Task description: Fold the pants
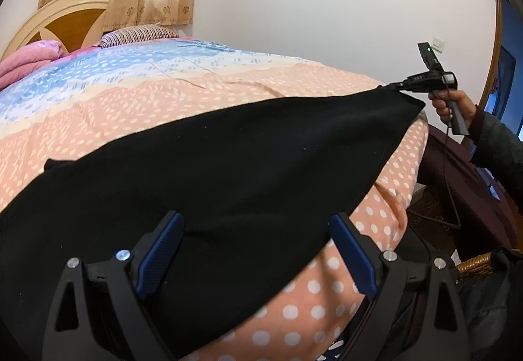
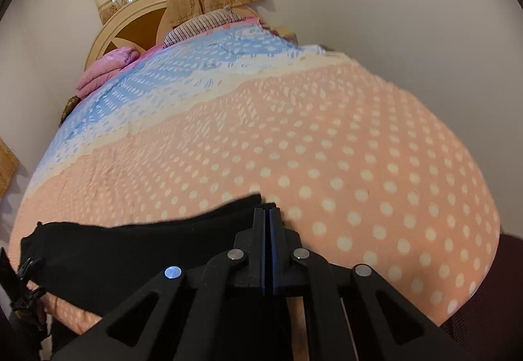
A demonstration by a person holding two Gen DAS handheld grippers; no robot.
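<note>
Black pants (image 1: 228, 148) lie spread across the near part of the bed. My left gripper (image 1: 256, 217) is open, its blue pads (image 1: 160, 256) wide apart over the near edge of the cloth and not pressing on it. At the far right a hand (image 1: 441, 103) holds my right gripper (image 1: 394, 86), which is shut on the pants' corner, and the fabric is drawn up to a point there. In the right wrist view the right gripper (image 2: 268, 209) has its fingers pressed together at the edge of the pants (image 2: 130, 250).
The bed cover (image 1: 163, 99) is pink with white dots and turns blue toward the headboard (image 1: 49, 24). A folded pink blanket (image 1: 29, 60) and a striped pillow (image 1: 137, 34) lie at the head. The bed's edge drops off at the right, beside a wicker piece (image 1: 474, 263).
</note>
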